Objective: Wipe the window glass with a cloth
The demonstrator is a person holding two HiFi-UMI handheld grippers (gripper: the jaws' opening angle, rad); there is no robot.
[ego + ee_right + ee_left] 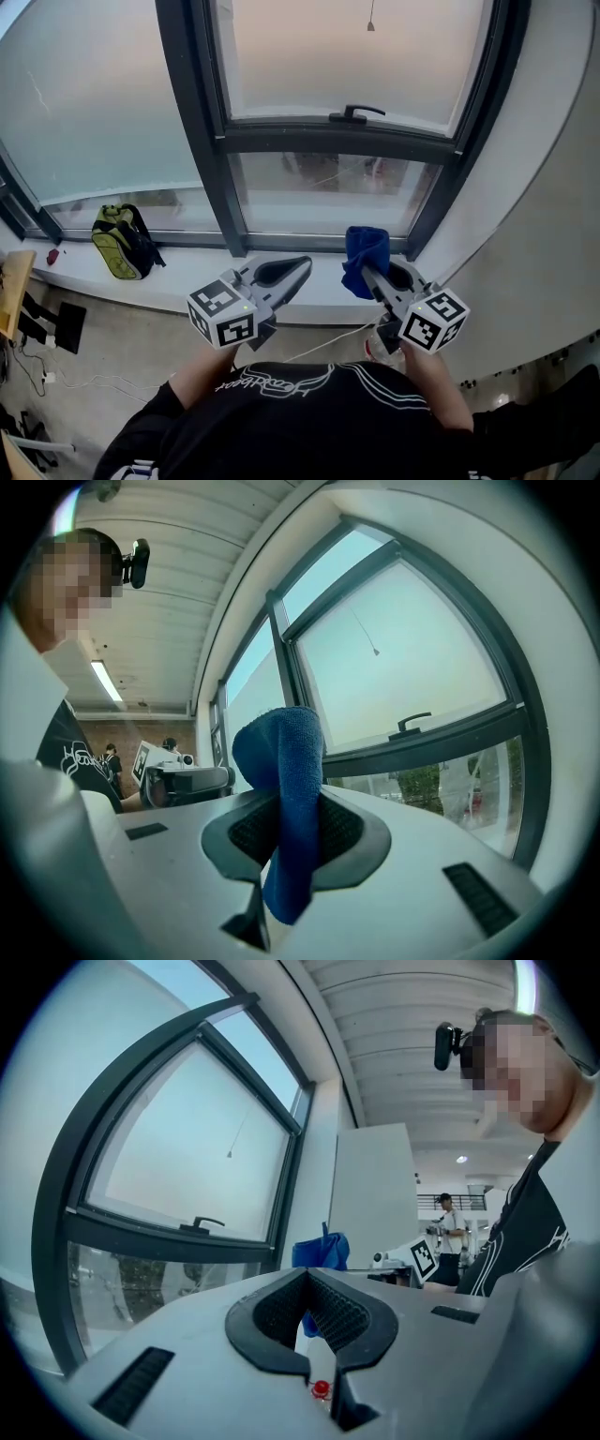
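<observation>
Wiping seems not yet begun: the right gripper (371, 272) pinches the blue cloth (366, 251) near the sill, apart from the window glass (356, 56). The left gripper (300, 266) is pressed together, empty. All the glass remains.

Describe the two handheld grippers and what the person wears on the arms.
Both the left gripper and right gripper are light grey wedge-shaped shells with black ribbed pads lining the jaws. Each carries a white cube printed with black square markers. The person wears a black short-sleeved shirt with white lettering.
</observation>
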